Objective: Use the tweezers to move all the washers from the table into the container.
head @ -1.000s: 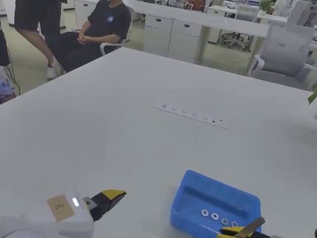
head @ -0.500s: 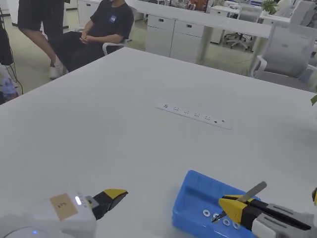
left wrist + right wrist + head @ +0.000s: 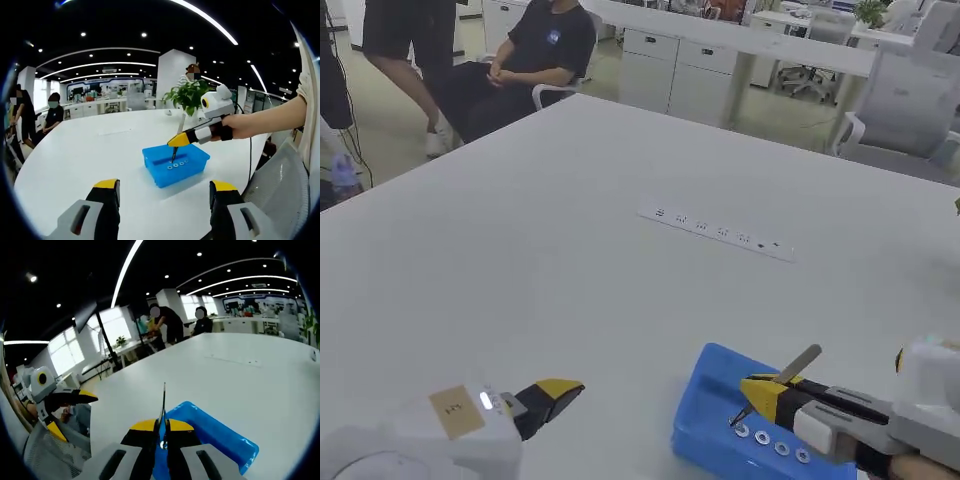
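Right hand-held gripper [image 3: 760,390]: clamped on tweezers [image 3: 798,362], tip dipped into the container [image 3: 705,405], likely for release.
Washers [image 3: 762,437]: four lay inside the container.
Left hand-held gripper [image 3: 560,392]: jaws wide, idle above the counter [image 3: 570,250].

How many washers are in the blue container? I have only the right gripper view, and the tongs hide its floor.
Observer: Four washers lie in a row on the floor of the container.
Operator: Where does the tip of the tweezers sit?
Observer: In the left gripper view the tweezers point down into the container, tip over one end of the row. I cannot tell whether it touches.
Operator: And the left gripper?
Observer: In its own view the left gripper has its tongs wide apart, with nothing between them.
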`<state>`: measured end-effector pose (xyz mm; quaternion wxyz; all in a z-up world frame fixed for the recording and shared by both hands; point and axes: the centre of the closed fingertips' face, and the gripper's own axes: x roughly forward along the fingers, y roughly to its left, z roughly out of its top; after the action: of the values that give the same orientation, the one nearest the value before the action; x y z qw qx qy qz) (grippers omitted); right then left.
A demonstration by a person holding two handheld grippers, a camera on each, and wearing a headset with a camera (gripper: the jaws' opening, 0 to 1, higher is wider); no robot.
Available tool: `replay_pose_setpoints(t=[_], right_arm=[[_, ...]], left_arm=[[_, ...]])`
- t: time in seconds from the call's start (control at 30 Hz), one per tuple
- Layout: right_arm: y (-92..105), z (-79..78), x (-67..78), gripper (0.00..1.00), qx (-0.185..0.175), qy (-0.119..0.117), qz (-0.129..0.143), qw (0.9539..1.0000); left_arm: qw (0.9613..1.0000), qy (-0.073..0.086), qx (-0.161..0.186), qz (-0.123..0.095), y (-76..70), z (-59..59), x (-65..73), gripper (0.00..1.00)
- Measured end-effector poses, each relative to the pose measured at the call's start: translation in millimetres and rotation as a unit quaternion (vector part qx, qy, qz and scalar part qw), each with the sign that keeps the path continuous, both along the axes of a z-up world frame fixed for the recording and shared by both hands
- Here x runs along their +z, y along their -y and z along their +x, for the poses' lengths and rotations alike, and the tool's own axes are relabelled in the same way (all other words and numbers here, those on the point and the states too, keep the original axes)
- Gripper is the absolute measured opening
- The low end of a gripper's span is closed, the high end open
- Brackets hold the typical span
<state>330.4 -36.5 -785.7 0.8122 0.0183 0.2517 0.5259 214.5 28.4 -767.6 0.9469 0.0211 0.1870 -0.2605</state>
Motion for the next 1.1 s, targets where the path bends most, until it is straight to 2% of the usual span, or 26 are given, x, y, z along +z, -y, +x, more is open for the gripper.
replay_pose_setpoints(t=[0.27, 0.63, 0.93, 1.03, 1.07, 1.1], right_arm=[[-4.8, 14.5, -13.9, 0.03, -0.009, 0.004, -0.019, 0.9998], [-15.3, 20.2, -35.5, 0.03, 0.007, 0.007, -0.049, 0.9987], [-19.5, 23.5, -44.5, 0.03, 0.019, 0.008, -0.062, 0.9979], [-19.9, 23.8, -47.9, 0.04, 0.027, 0.018, -0.071, 0.9969], [-21.4, 24.6, -46.4, 0.04, 0.028, 0.026, -0.067, 0.997], [-21.1, 23.7, -47.3, 0.04, 0.03, 0.023, -0.069, 0.9969]], left_arm=[[1.0, -0.003, -0.001, -0.002, 0.1, 0.3, -1.0, 0.74], [1.0, -0.008, -0.004, -0.003, 1.7, 0.2, -2.9, 0.74], [0.9999, -0.012, -0.007, -0.002, 3.0, -0.4, -4.3, 0.74], [0.9998, -0.005, -0.005, -0.017, 3.2, 0.8, 0.5, 0.74], [0.9997, -0.006, -0.003, -0.022, 2.8, 1.0, 1.2, 0.74], [0.9997, -0.006, -0.002, -0.025, 3.1, 1.1, 2.2, 0.74]])
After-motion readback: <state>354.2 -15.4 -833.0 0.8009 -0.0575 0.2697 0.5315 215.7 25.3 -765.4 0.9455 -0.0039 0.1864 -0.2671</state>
